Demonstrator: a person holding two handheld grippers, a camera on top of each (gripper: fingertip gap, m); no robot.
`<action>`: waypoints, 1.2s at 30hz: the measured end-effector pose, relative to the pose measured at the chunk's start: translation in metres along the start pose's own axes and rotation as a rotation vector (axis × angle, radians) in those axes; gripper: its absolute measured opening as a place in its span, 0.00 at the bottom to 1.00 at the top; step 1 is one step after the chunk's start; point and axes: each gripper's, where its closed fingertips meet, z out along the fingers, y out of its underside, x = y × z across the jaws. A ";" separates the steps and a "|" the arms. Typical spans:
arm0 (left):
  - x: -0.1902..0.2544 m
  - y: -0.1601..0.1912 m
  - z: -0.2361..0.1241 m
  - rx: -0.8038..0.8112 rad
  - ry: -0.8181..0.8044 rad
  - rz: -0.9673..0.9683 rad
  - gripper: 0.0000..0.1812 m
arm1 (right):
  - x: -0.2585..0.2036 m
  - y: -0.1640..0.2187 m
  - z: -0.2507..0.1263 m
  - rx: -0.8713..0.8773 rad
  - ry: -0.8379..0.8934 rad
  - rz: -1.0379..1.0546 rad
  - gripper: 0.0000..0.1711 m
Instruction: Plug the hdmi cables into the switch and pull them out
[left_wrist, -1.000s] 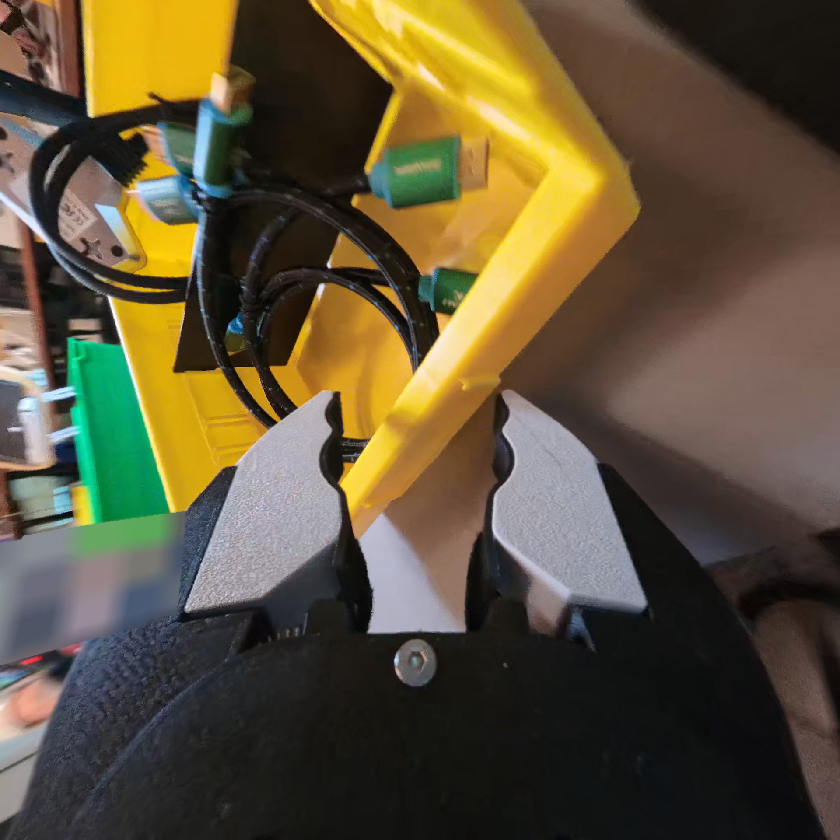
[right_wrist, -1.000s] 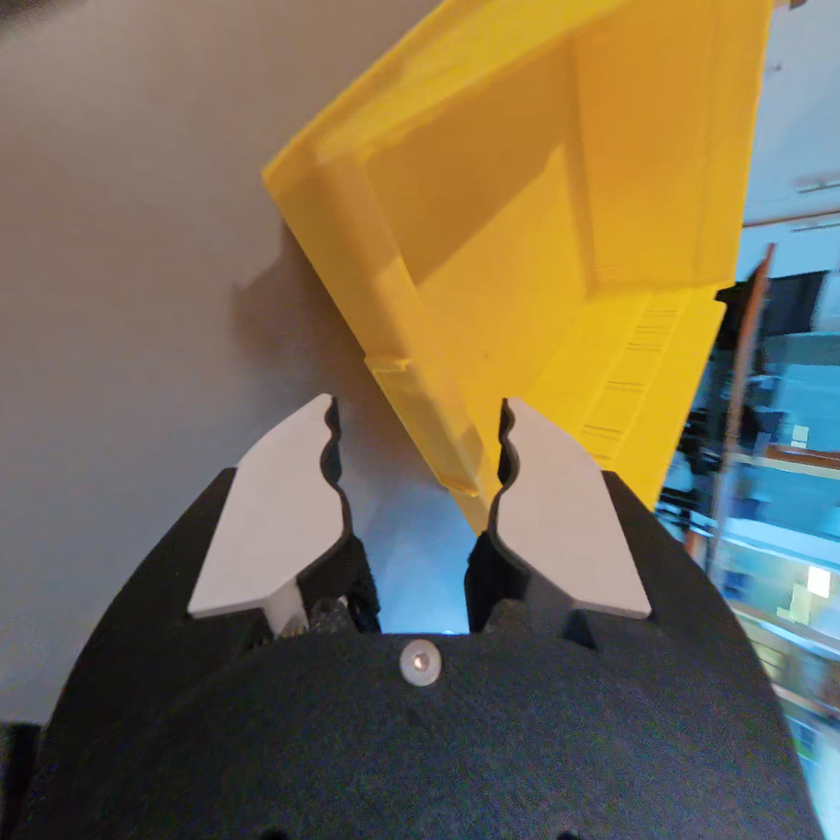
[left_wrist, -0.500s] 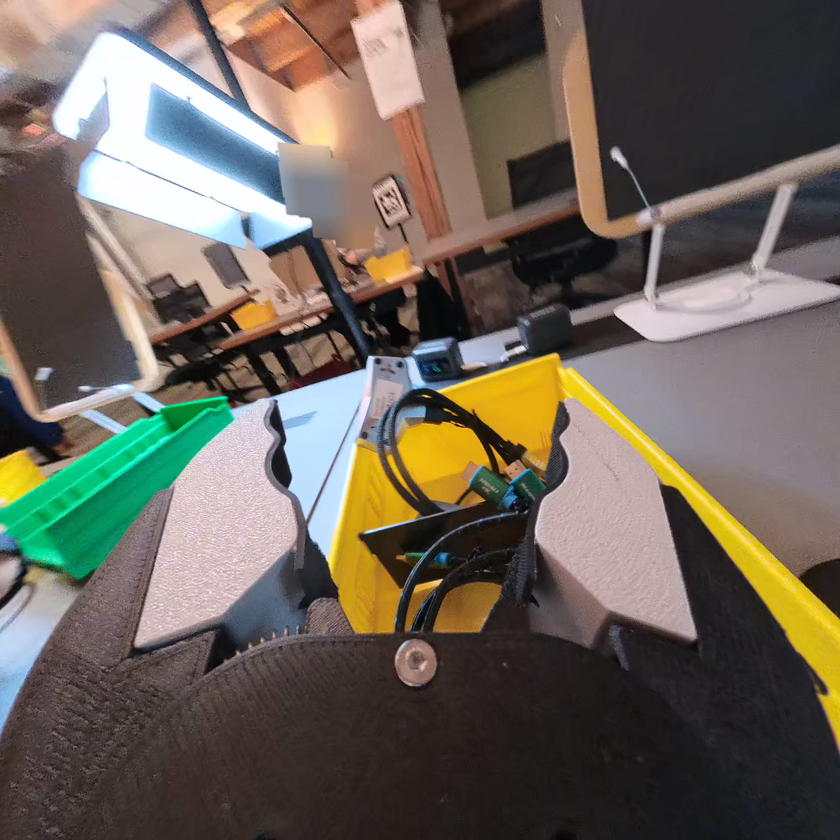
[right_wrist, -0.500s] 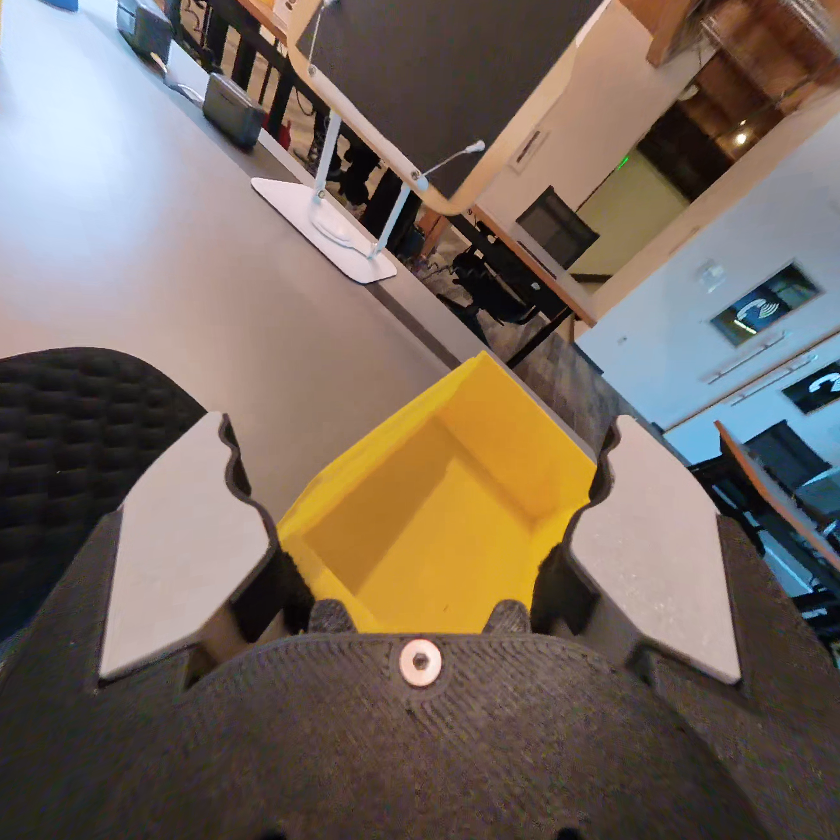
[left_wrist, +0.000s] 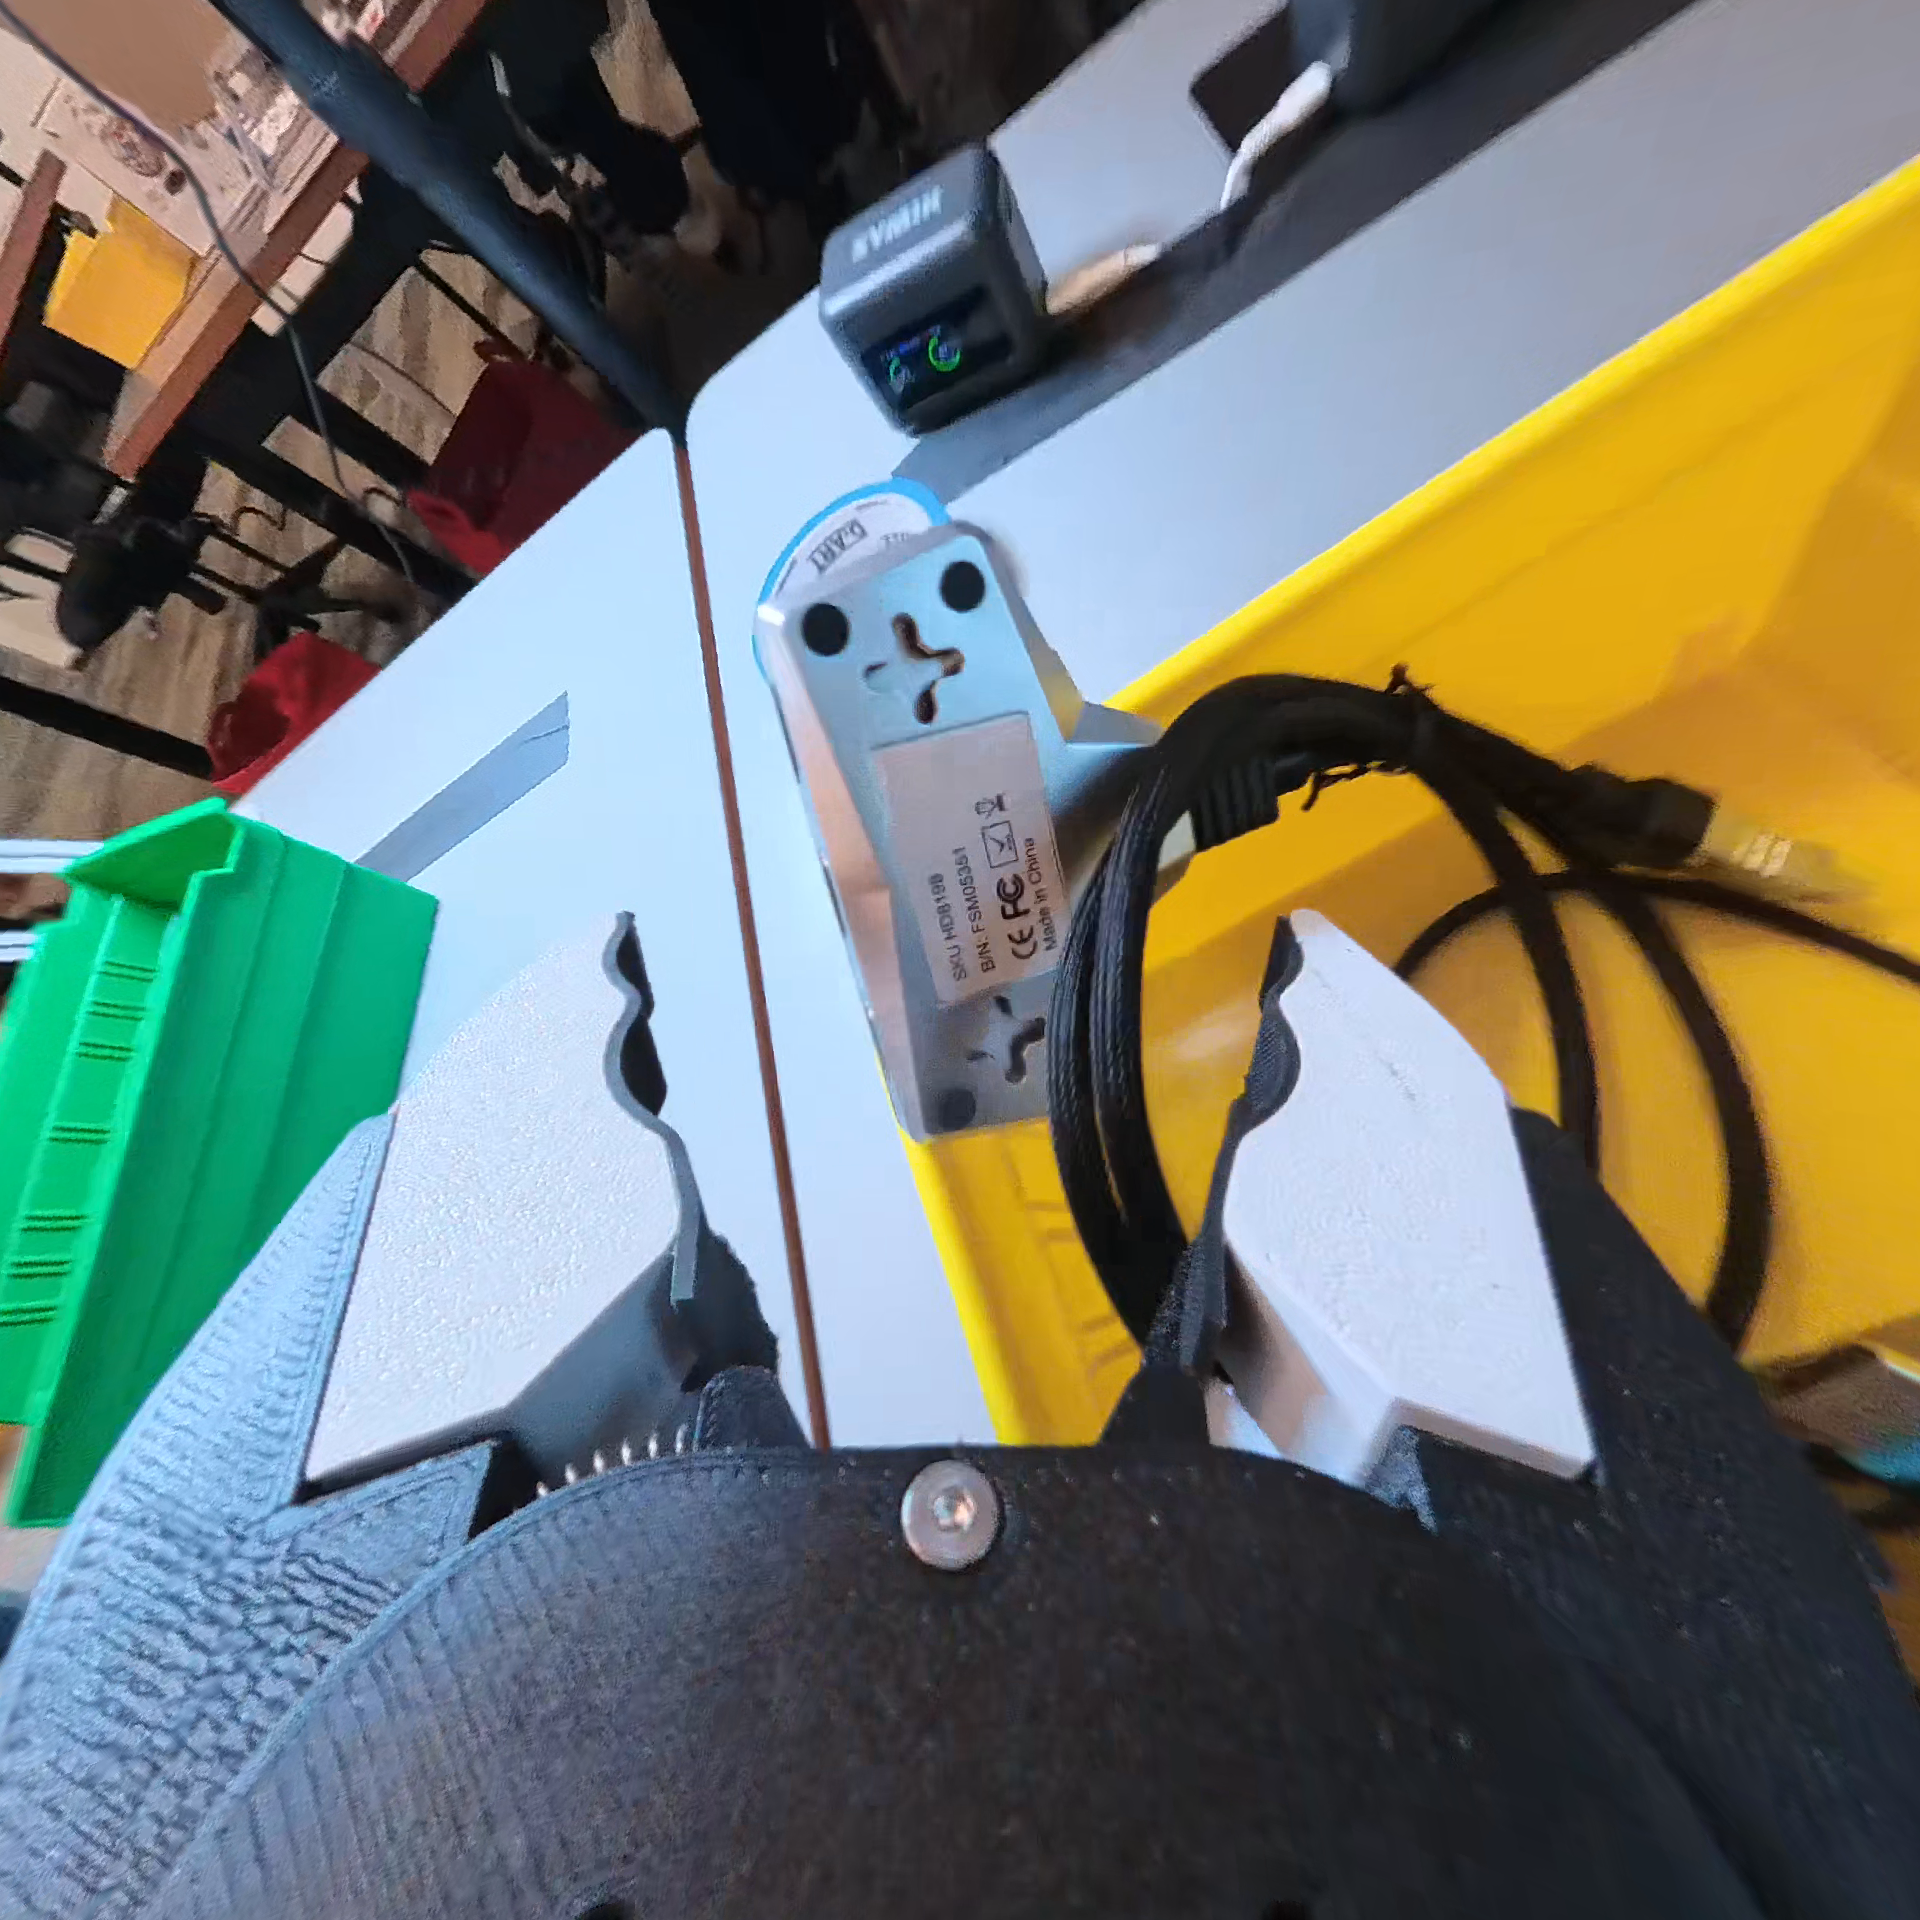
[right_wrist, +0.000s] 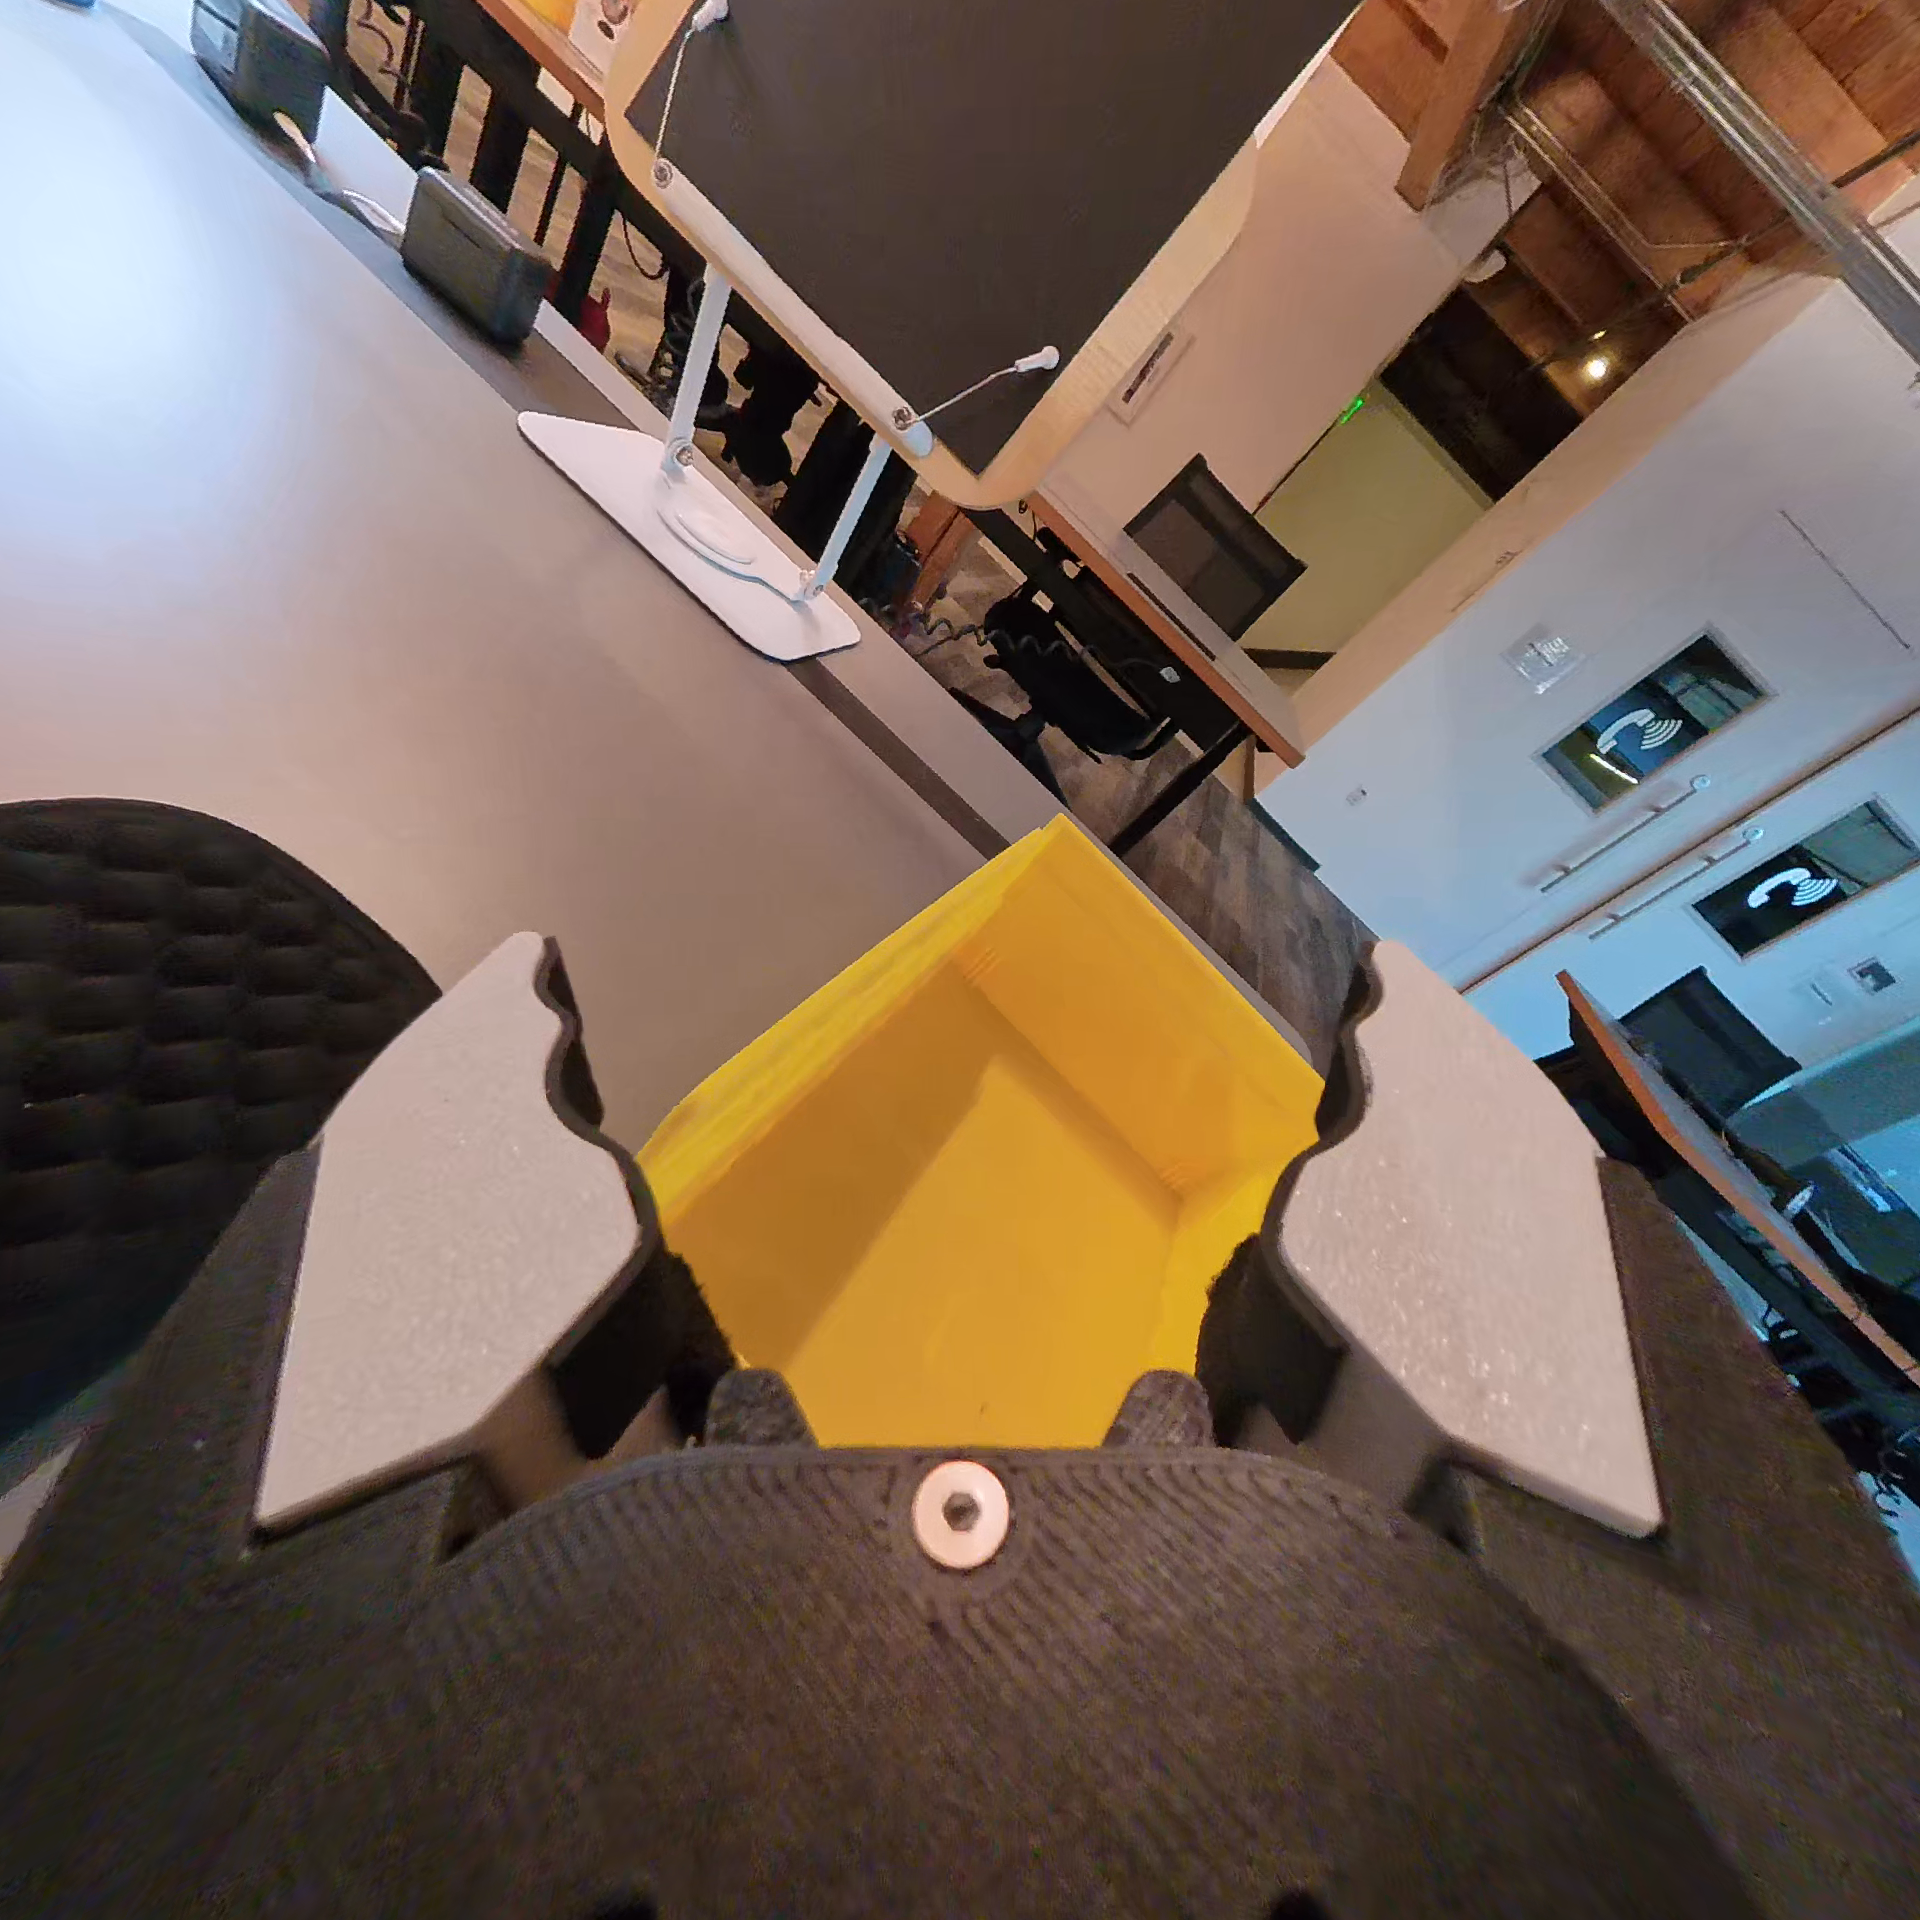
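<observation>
In the left wrist view a silver HDMI switch (left_wrist: 925, 831) leans tilted at the left wall of a yellow bin (left_wrist: 1558, 499), its labelled underside towards me and its top above the rim. A coil of black braided HDMI cables (left_wrist: 1101, 997) hangs beside it, with one black plug (left_wrist: 1652, 821) lying inside the bin. My left gripper (left_wrist: 956, 977) is open and empty, just short of the switch and the coil. My right gripper (right_wrist: 956, 987) is open and empty over the bin's empty end (right_wrist: 1039, 1039).
A green bin (left_wrist: 187, 1091) stands on the table to the left. A small dark cube device (left_wrist: 925, 291) sits beyond the switch. In the right wrist view a dark panel on a white stand (right_wrist: 727, 540) stands on the grey table, and the left gripper's black body (right_wrist: 156, 1039) is at the left. Spacing between my two grippers at the tips: around 75 cm.
One second ago both grippers straddled the tilted bin's rim. Now the bin rests on the table, both grippers have opened wide, and the left has moved closer to the switch and the cables.
</observation>
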 end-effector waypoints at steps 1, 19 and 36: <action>0.000 0.002 0.005 -0.019 -0.025 0.046 0.61 | 0.001 0.000 -0.001 0.001 0.006 0.000 0.79; -0.002 -0.037 -0.022 0.143 -0.301 0.303 0.39 | 0.009 0.000 -0.009 0.009 0.055 -0.007 0.73; 0.020 -0.164 -0.171 0.594 -0.461 0.233 0.35 | -0.025 -0.066 0.006 0.262 -0.051 0.061 0.71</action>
